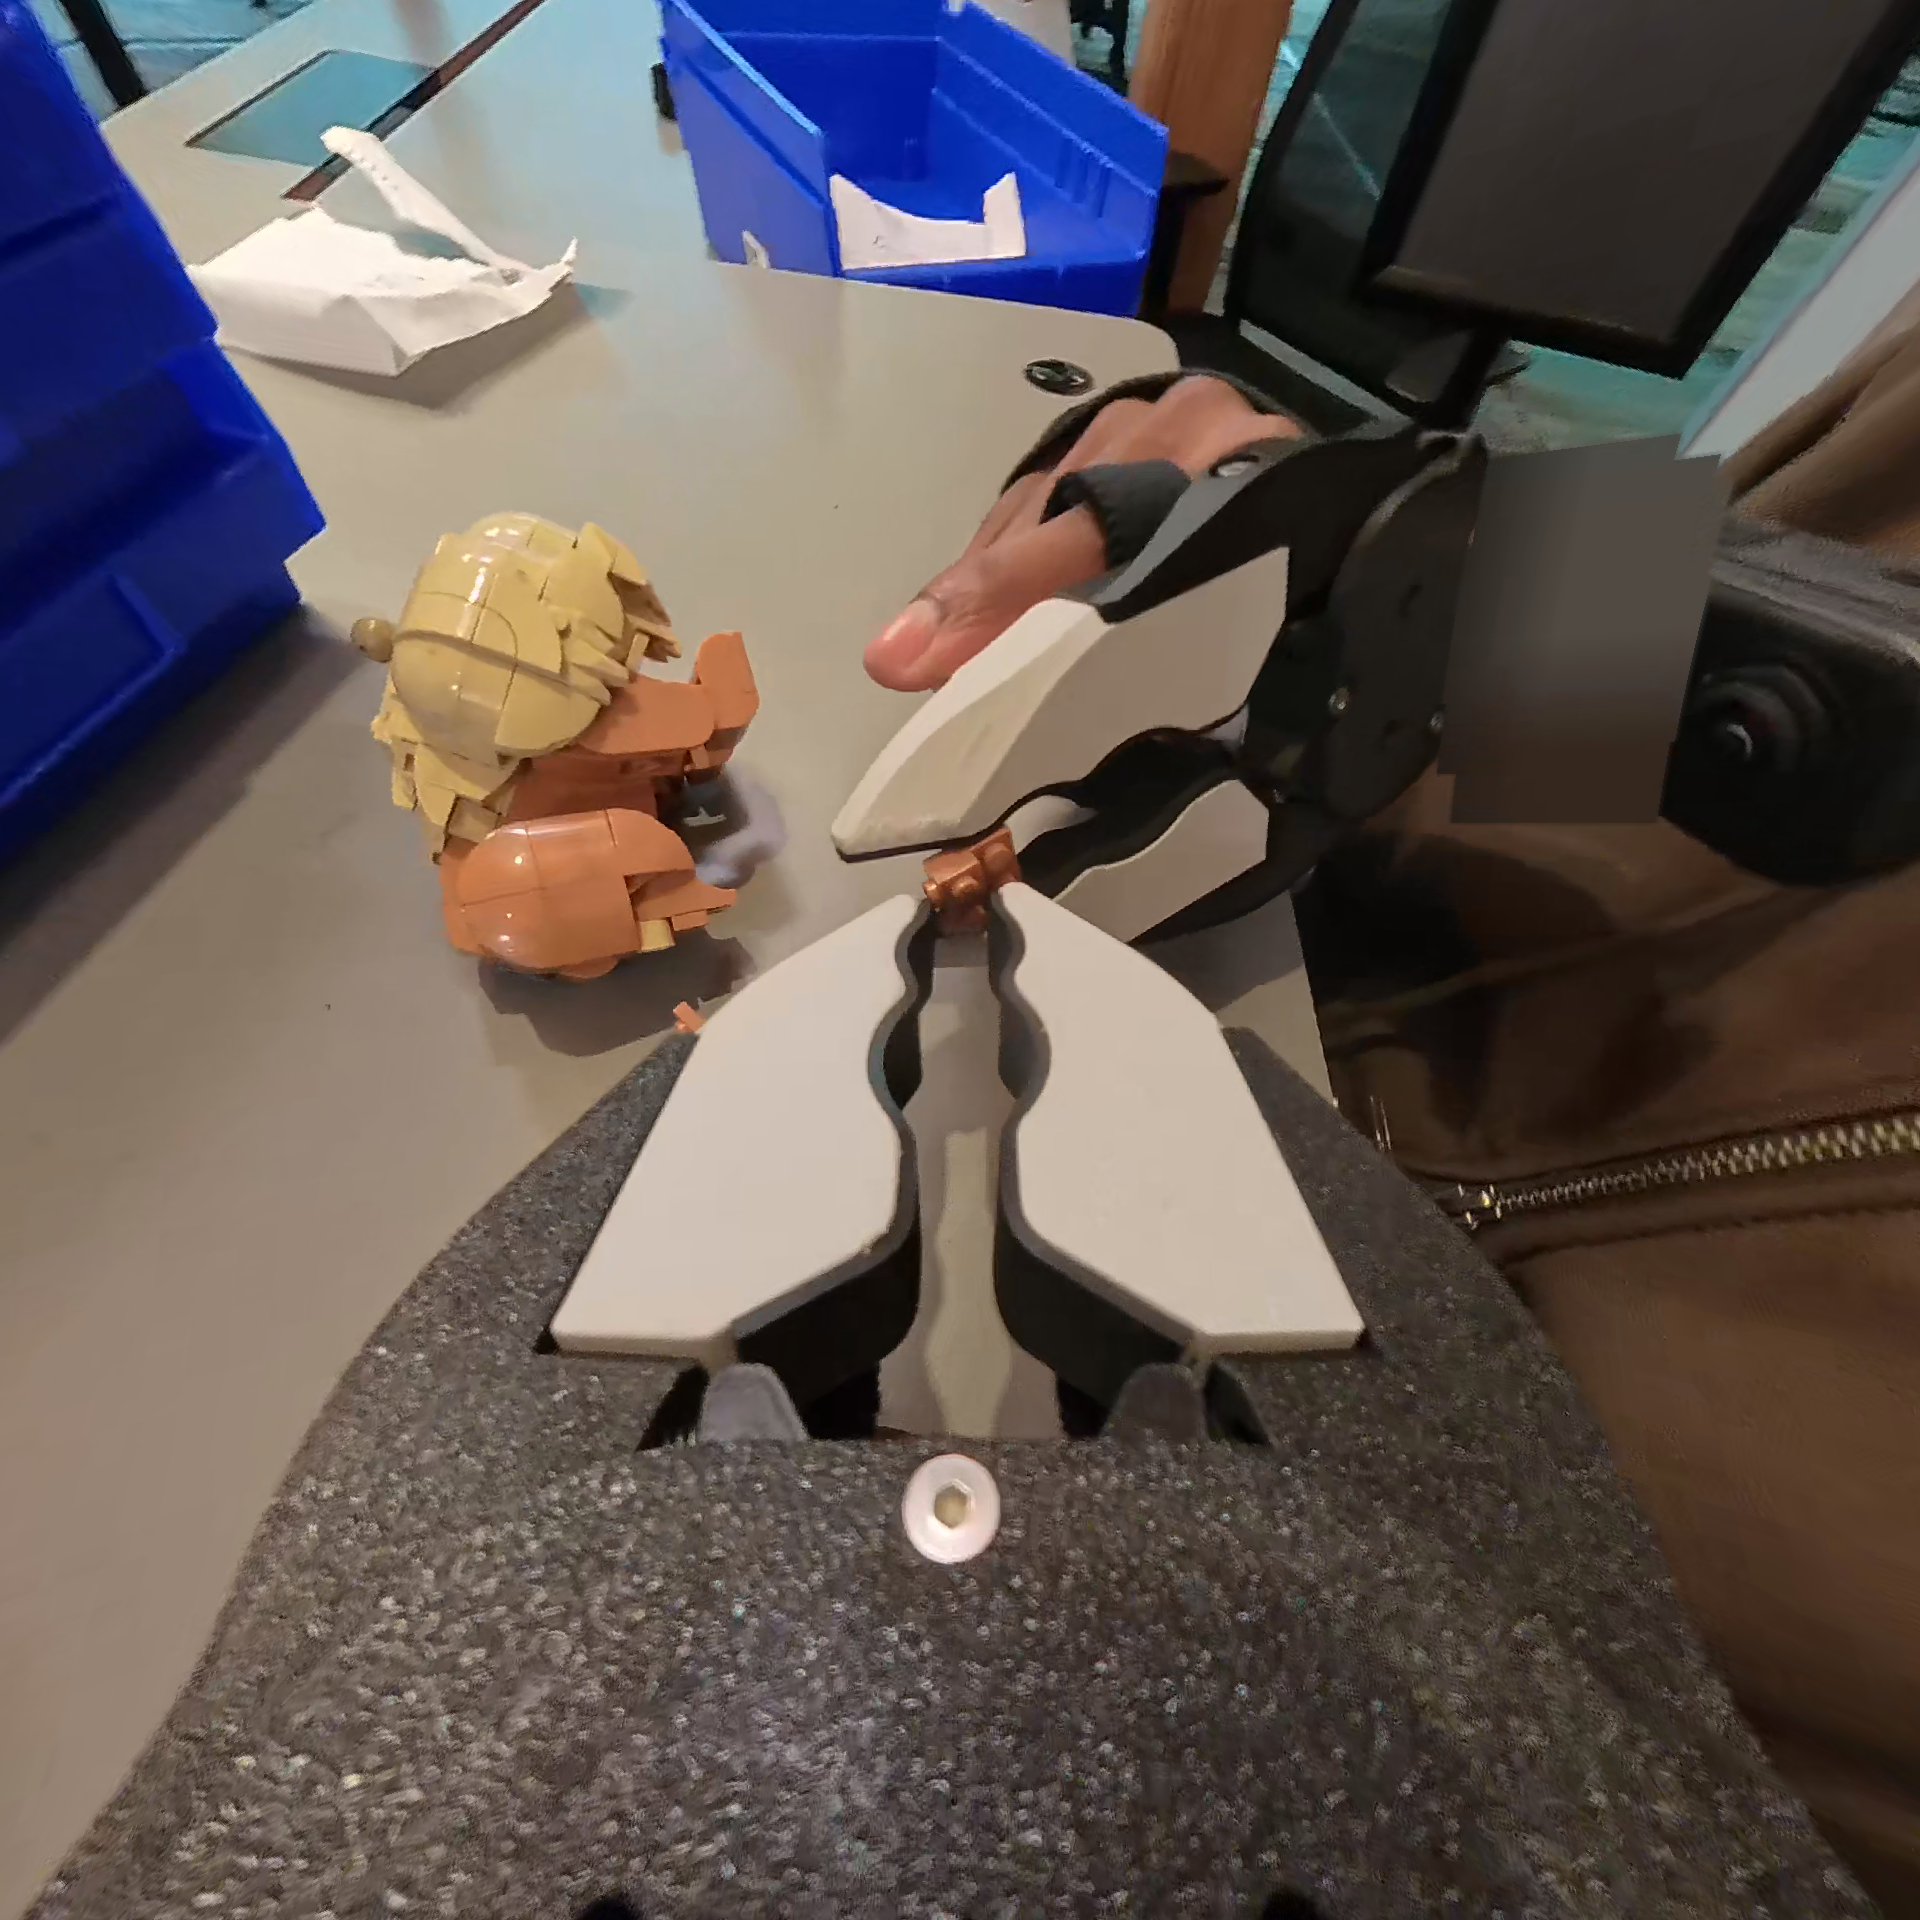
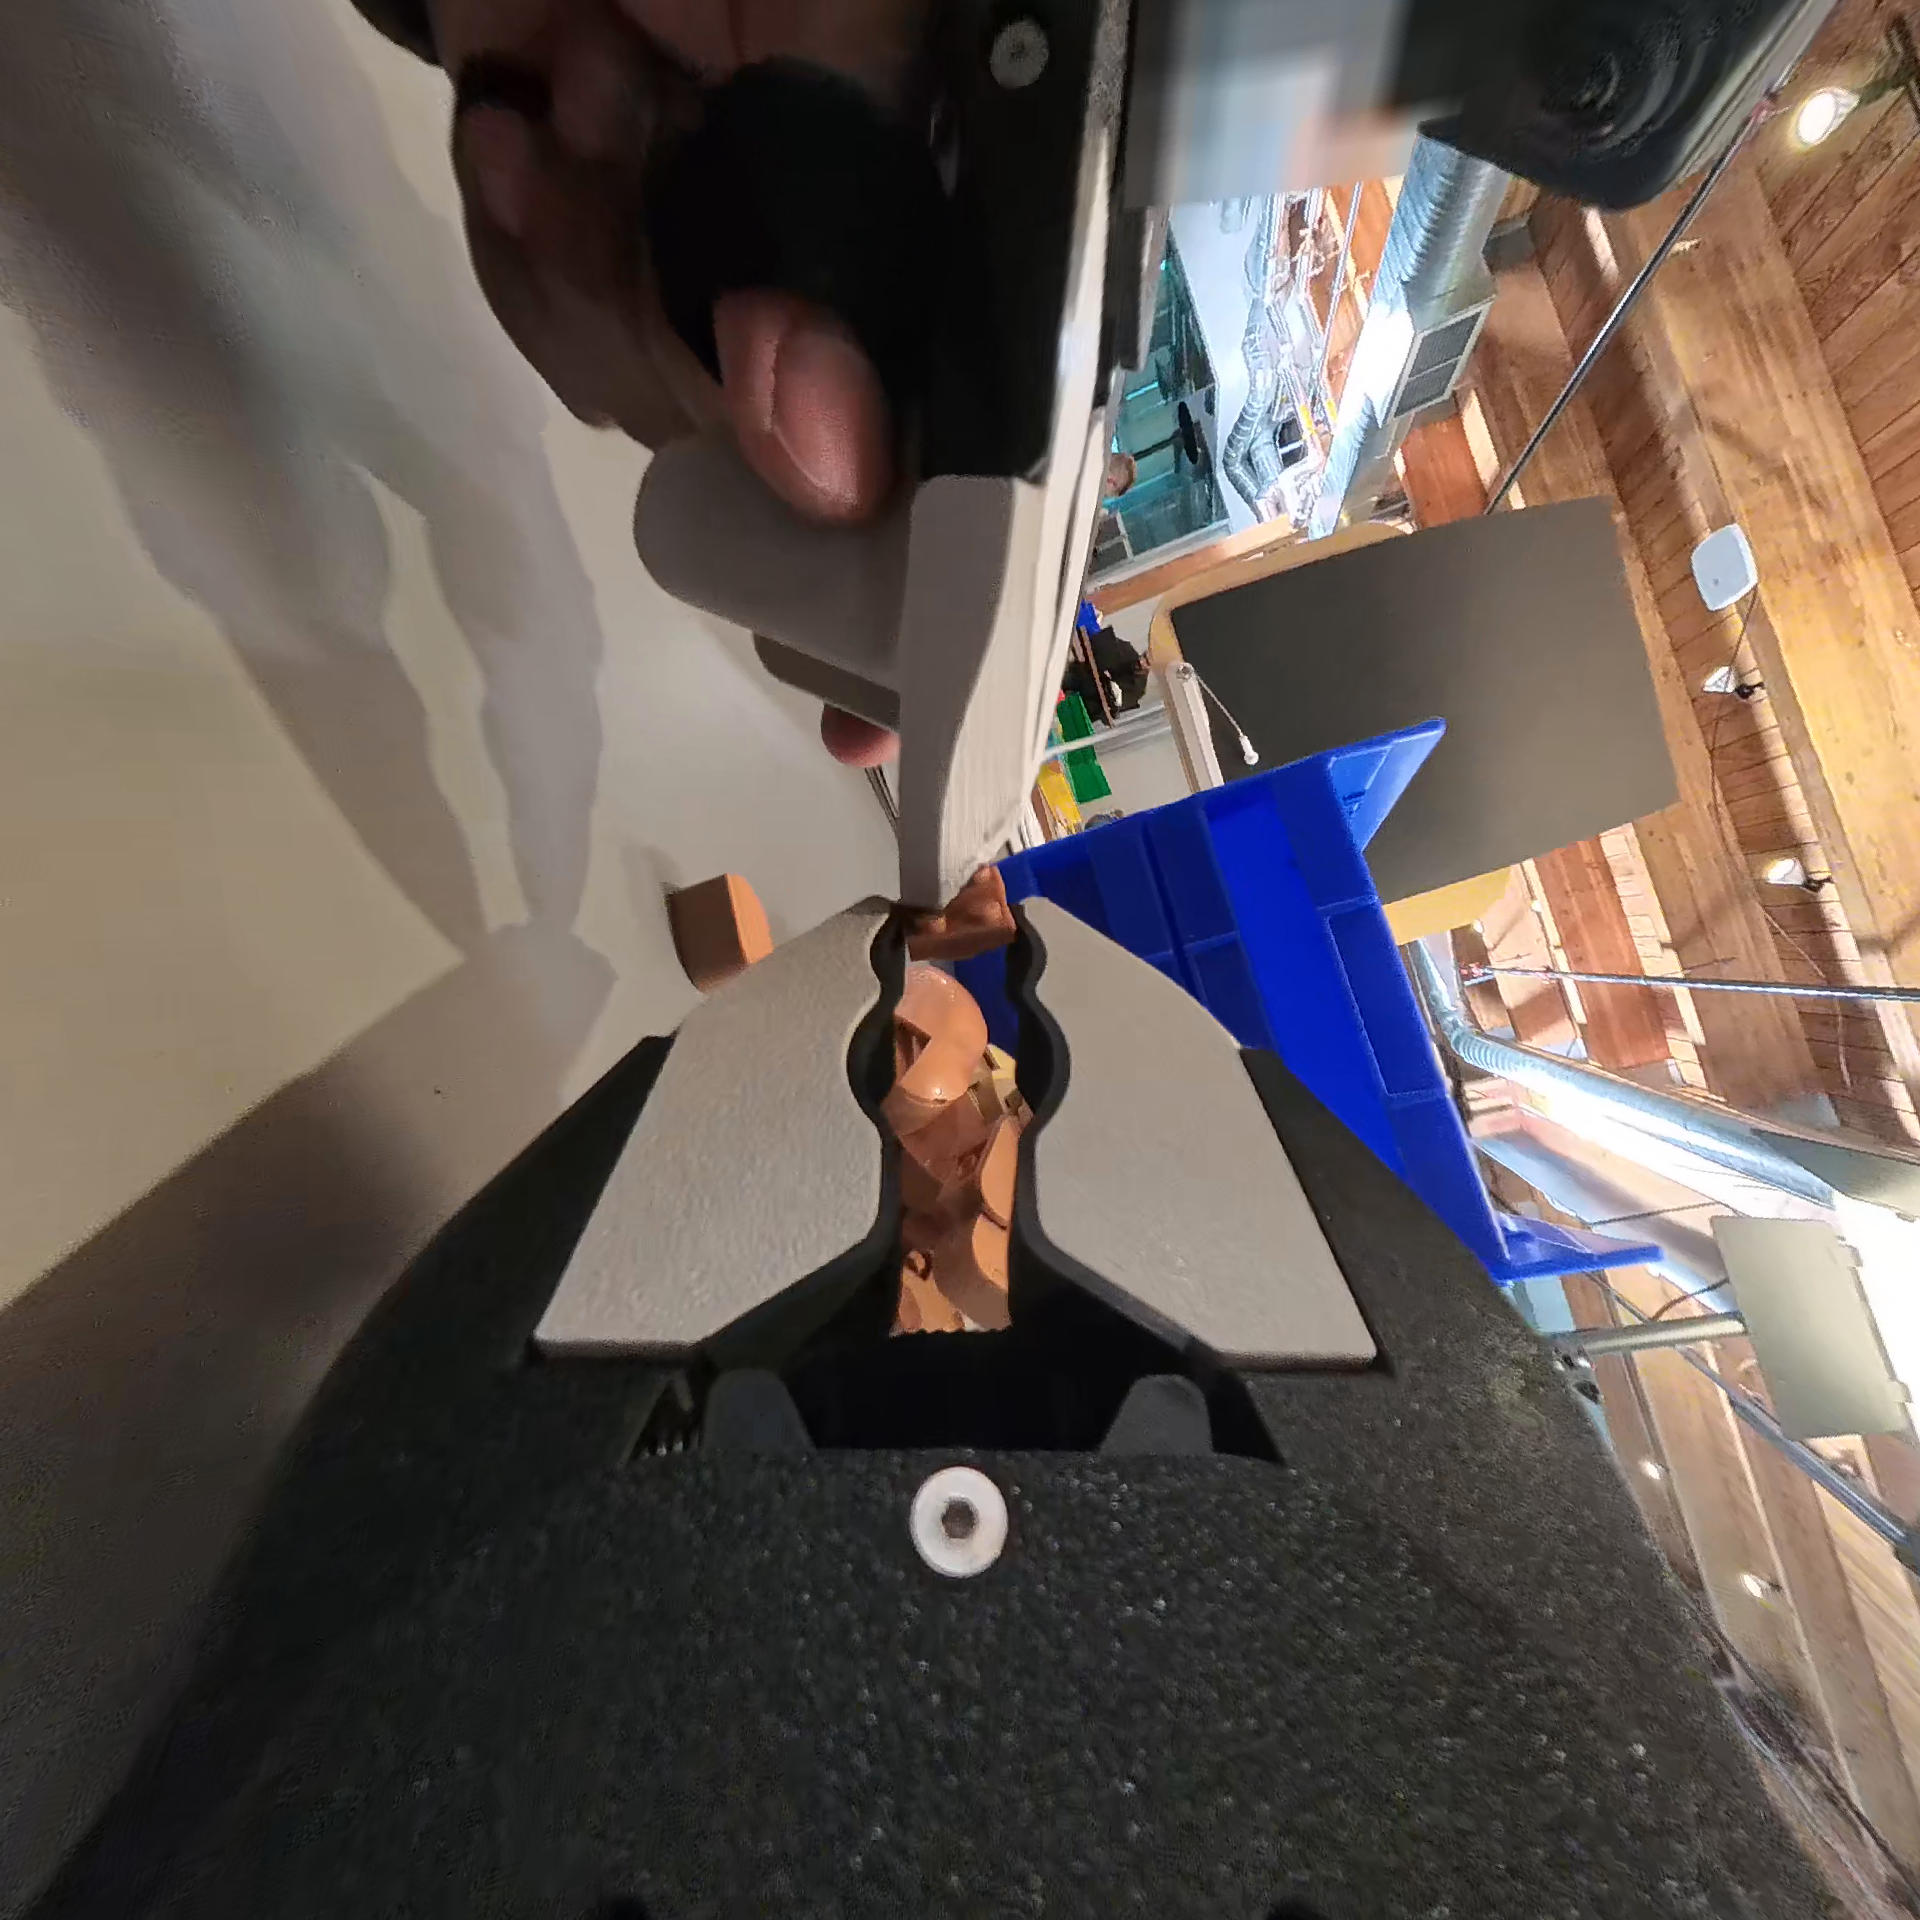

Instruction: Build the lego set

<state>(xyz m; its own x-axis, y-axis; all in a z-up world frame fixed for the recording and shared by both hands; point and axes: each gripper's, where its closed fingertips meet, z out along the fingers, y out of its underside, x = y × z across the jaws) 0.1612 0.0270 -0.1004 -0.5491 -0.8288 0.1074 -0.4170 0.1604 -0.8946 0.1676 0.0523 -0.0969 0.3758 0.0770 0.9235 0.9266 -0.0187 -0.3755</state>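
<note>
Copper-brown connector piece [image 1: 968, 878] sits pinched at the very tips of the left gripper [image 1: 961, 914], fingers clamped on it, held above the bench [image 1: 727, 436]. The right gripper [image 1: 935, 842] meets it from the right, its fingers also closed on the piece. The half-built tan-and-orange figure [image 1: 551, 769] lies well to the left, nearer the left gripper, so I judge the piece must travel that way.

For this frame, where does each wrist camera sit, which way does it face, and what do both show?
Left wrist view: on the left gripper, facing across the table at the lego figure; the right hand shows.
Right wrist view: on the right gripper, rolled sideways, facing the blue bin; the left hand shows.
Shared: the small brown piece both grippers pinch.
</note>
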